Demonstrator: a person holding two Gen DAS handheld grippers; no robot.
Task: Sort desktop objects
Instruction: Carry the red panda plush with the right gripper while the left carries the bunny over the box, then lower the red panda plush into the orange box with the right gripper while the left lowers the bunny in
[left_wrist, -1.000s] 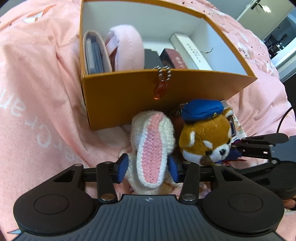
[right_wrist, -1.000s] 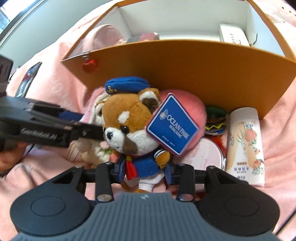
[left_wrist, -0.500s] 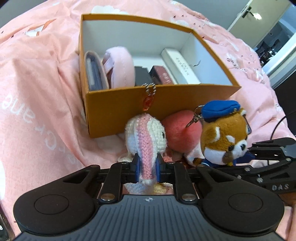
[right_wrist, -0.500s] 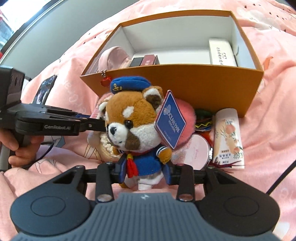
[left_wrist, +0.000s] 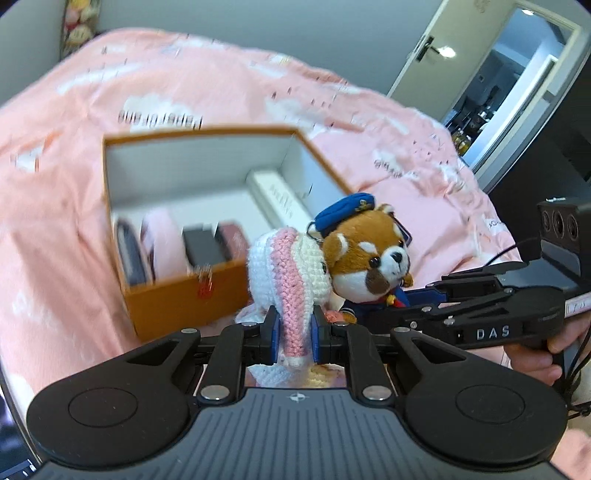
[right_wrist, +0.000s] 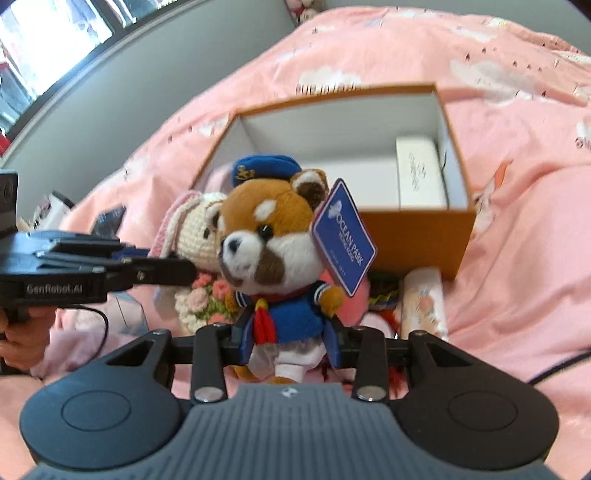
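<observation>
Left gripper (left_wrist: 293, 341) clenched on crocheted white-pink bunny (left_wrist: 286, 273), ear lengthwise toward camera. Right gripper (right_wrist: 290, 341) grasps upright red-panda sailor plush (right_wrist: 273, 251). Pink bedspread (left_wrist: 184, 81) under open orange box (left_wrist: 177, 302); doorway (left_wrist: 517, 85) behind.

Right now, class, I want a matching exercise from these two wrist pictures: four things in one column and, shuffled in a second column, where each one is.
Things
1. crochet bunny
2. red panda plush
3. white carton
4. peach-print tube

Places
A. inside the orange box
B. between the left gripper fingers
C. on the pink bedding, outside the box
D. between the right gripper fingers

Pairs: 1-B, 2-D, 3-A, 4-C
</observation>
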